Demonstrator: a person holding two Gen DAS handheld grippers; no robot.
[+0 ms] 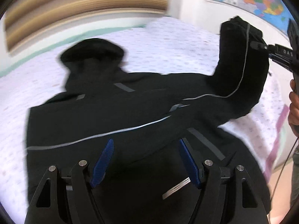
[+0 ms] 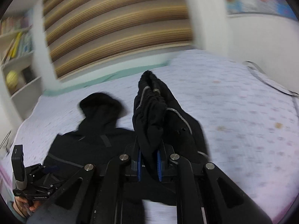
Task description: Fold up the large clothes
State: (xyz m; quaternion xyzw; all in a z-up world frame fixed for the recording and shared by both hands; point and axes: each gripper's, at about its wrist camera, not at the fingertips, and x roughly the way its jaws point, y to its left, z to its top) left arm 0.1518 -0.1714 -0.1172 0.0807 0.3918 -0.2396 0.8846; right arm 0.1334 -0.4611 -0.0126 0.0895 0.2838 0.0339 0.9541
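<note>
Jacket: a large black jacket (image 1: 119, 115) with thin grey piping lies spread on the bed (image 1: 168, 43), its hood (image 1: 91, 50) toward 11 o'clock in the left wrist view.
Sleeve: one sleeve (image 1: 243, 61) is lifted off the bed at 2 o'clock in the left wrist view; its gathered cuff (image 2: 151, 91) stands up at 12 o'clock in the right wrist view.
Right gripper: the right gripper (image 2: 149, 165) has its jaws pressed together on the sleeve cloth, which bunches between the blue pads (image 2: 139, 165).
Left gripper: the left gripper (image 1: 144, 163) hangs over the lower body of the jacket, jaws wide apart, nothing between the blue pads (image 1: 101, 165).
Writing: the letters "DAS" show on the right gripper's body at 3 o'clock in the left wrist view, cut off by the frame edge; small print on the left gripper's side at 8 o'clock in the right wrist view is too small to read.
Wall map: a coloured map (image 1: 261, 0) at 1 o'clock, its lettering unreadable.
Bookshelf: shelves (image 2: 16, 43) at 10 o'clock in the right wrist view, book spines blurred.
Hard to make out: both views are smeared; the bedcover's small print pattern is indistinct.
Cut off: a hand (image 1: 294, 108) at the right edge and a hand (image 2: 22, 205) at 8 o'clock show only in part.
</note>
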